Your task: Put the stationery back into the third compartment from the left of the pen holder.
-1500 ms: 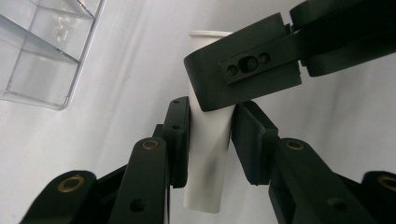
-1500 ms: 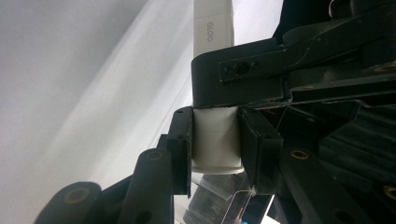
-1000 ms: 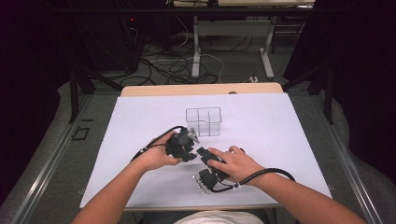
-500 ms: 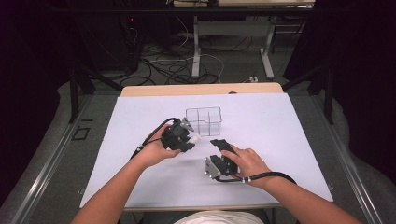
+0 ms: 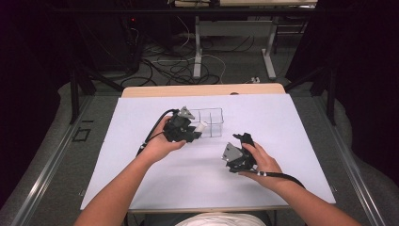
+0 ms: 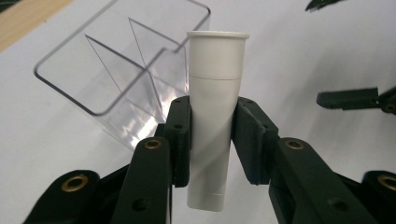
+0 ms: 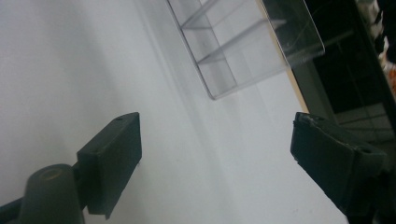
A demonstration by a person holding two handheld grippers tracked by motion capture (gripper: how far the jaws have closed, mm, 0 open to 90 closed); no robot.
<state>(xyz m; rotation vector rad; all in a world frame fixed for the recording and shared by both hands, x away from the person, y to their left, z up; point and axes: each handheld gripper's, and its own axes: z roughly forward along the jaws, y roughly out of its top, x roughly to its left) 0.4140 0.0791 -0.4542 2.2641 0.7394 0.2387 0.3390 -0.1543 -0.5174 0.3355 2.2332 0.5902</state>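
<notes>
On the white table (image 5: 141, 141) the person holds one gripper in each hand. The left gripper (image 5: 196, 131) is clamped on a small white tube (image 6: 215, 116): in the left gripper view its two black pads (image 6: 181, 140) press on the middle of the tube from both sides, the wider rimmed end of the tube stands above the pads and the narrow end sticks out below them. The tube is lifted off the table and it is just beside the clear plastic box (image 5: 209, 121), at the box's near left corner in the high view. This box has thin clear walls inside that divide it into compartments, and it stands on the white surface near the far middle of the table. In the left gripper view the box (image 6: 116, 70) is directly behind the tube, and whether the tube touches its wall I cannot tell. The right gripper (image 5: 239, 146) is to the right and nearer to the person, well apart from the left one and from the box. Its jaws have just been opening, and now they stand wide apart with nothing between them; in the right gripper view there is bare white table between the two pads (image 7: 112, 158), and the clear box (image 7: 243, 46) lies farther off, above them.
</notes>
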